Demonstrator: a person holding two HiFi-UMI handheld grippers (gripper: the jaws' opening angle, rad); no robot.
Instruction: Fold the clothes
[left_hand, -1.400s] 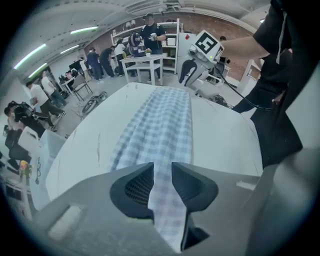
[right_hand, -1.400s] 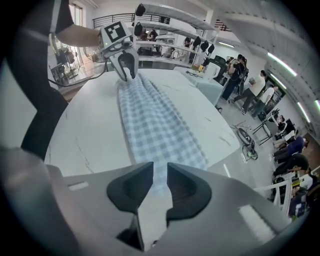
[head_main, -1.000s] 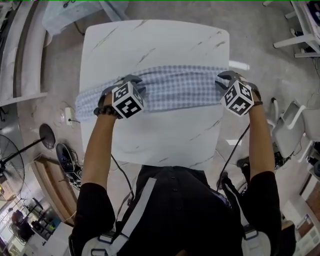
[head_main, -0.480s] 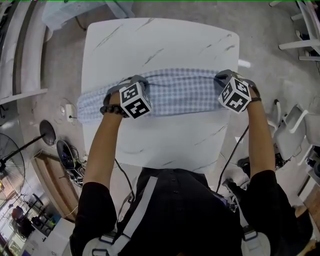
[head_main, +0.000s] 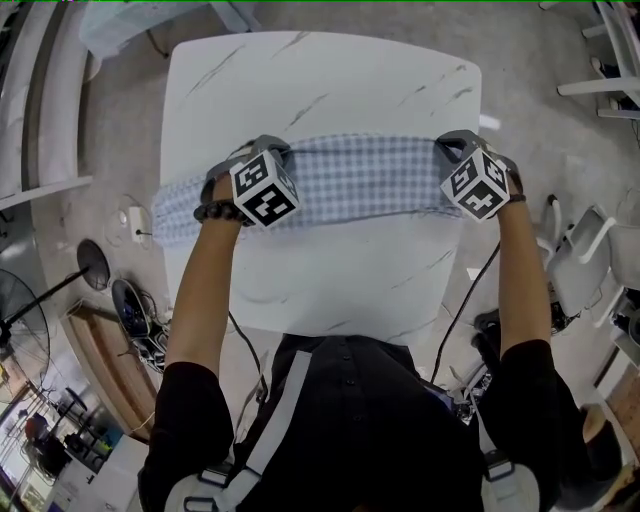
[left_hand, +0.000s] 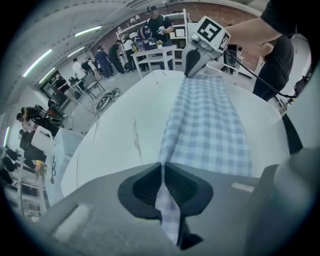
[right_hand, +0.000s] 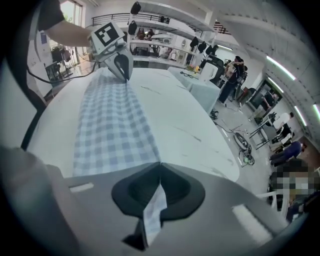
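Observation:
A blue-and-white checked cloth (head_main: 370, 180) lies as a folded band across the white marble table (head_main: 320, 90), and its left end hangs over the table's edge. My left gripper (head_main: 265, 150) points steeply down at the band's far edge on the left. In the left gripper view its jaws (left_hand: 162, 167) have just closed and are shut on a fold of the cloth (left_hand: 210, 125). My right gripper (head_main: 450, 142) stands at the band's right end. In the right gripper view it (right_hand: 160, 165) has likewise just closed on the cloth's (right_hand: 110, 125) edge.
The table's near half (head_main: 330, 280) lies between the cloth and the person's body. White furniture (head_main: 590, 260) stands on the floor to the right, a fan (head_main: 20, 330) and cables (head_main: 135, 310) to the left. People (left_hand: 155, 25) work at benches in the background.
Both grippers have shifted a little toward the cloth's far edge and sunk onto it. The cloth still lies as a band across the table.

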